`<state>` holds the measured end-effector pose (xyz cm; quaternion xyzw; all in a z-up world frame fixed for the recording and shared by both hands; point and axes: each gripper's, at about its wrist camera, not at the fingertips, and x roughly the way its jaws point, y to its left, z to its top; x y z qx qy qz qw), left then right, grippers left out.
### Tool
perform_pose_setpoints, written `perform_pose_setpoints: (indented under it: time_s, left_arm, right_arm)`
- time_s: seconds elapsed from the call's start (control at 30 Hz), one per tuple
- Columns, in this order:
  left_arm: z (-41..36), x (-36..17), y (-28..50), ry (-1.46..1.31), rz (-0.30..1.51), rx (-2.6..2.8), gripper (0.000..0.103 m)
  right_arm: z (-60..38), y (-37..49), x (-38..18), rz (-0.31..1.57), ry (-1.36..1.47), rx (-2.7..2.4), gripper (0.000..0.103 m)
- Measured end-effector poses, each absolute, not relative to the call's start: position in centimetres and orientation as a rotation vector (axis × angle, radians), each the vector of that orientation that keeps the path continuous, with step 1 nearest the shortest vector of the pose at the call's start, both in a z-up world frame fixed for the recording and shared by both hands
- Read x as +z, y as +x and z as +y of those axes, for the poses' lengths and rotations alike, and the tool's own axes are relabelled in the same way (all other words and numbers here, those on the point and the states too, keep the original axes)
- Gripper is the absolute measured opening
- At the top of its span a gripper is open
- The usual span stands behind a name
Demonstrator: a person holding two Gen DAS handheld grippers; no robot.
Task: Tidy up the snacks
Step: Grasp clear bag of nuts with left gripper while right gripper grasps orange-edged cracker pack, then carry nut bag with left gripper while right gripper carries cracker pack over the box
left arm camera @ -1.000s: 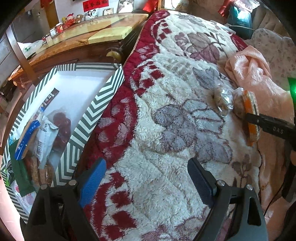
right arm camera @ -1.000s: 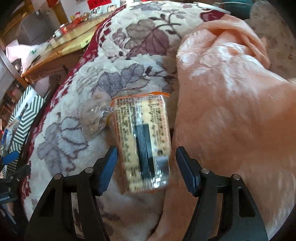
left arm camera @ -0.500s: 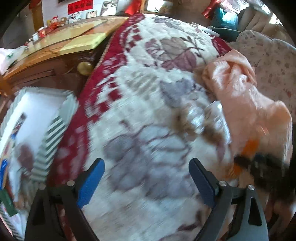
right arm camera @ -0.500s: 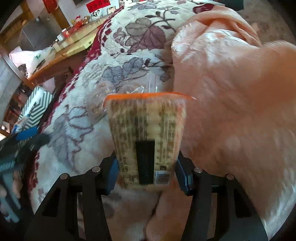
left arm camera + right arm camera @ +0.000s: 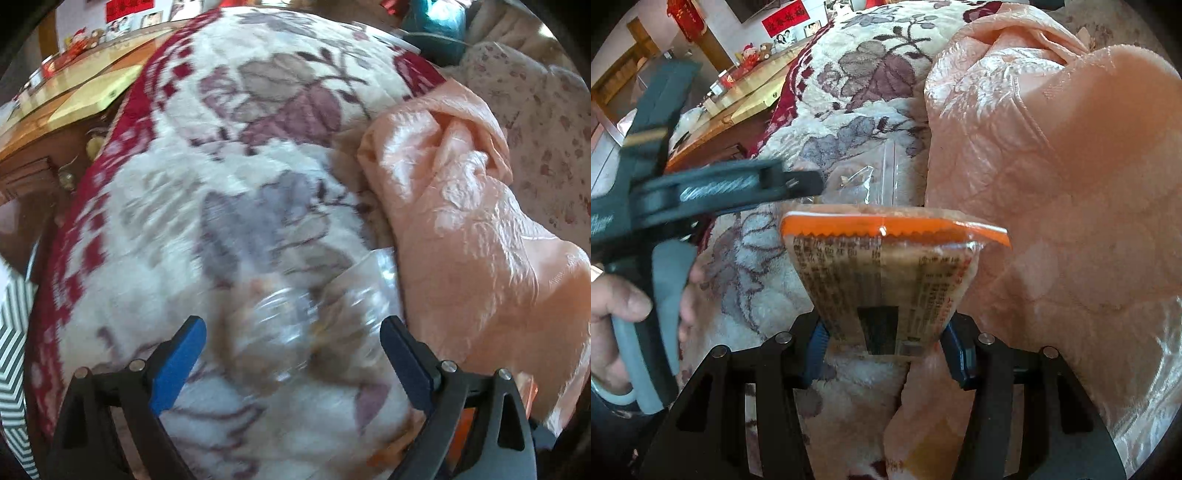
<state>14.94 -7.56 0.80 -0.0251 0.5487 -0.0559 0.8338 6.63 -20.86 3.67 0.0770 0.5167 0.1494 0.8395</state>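
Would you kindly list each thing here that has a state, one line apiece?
Right gripper: shut on the orange-edged packet, after closing.
Orange-edged packet: sealed, lifted off the blanket.
Left gripper: open, jaws opening wider, clear bag between them, not gripped.
Clear bag: lying on the blanket, blurred.
Pink cloth: crumpled beside the bag.
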Motion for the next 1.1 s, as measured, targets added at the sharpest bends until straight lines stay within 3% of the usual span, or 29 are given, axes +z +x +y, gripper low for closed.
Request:
perform_pose_setpoints:
  time_s: [0.17, 0.23, 0.37, 0.4, 0.57, 1.1]
  left_arm:
    - [-9.8, -1.3, 16.1, 0.020, 1.210, -0.117, 0.098]
    - [-9.2, -1.5, 16.0, -0.010, 1.195, -0.127, 0.094]
    - [-7.9, -0.3, 15.6, -0.016, 1.175, -0.146, 0.055]
    - [-7.3, -0.1, 15.5, -0.031, 1.178, -0.156, 0.051]
    - [-4.2, 1.4, 13.4, -0.057, 1.149, -0.134, 0.046]
    - [4.3, 5.0, 4.7, -0.063, 1.034, 0.020, 0.046]
  right_arm:
    - [-20.9, 6.9, 3.5, 1.087, 0.171, 0.326, 0.053]
    - [-20.9, 6.9, 3.4, 1.083, 0.175, 0.329, 0.053]
    - [-20.9, 7.1, 3.4, 1.074, 0.183, 0.331, 0.053]
    - [-20.9, 7.1, 3.5, 1.067, 0.193, 0.337, 0.053]
    - [-20.6, 6.8, 4.5, 1.036, 0.225, 0.384, 0.053]
    - [-13.7, 5.1, 6.5, 1.038, 0.136, 0.486, 0.053]
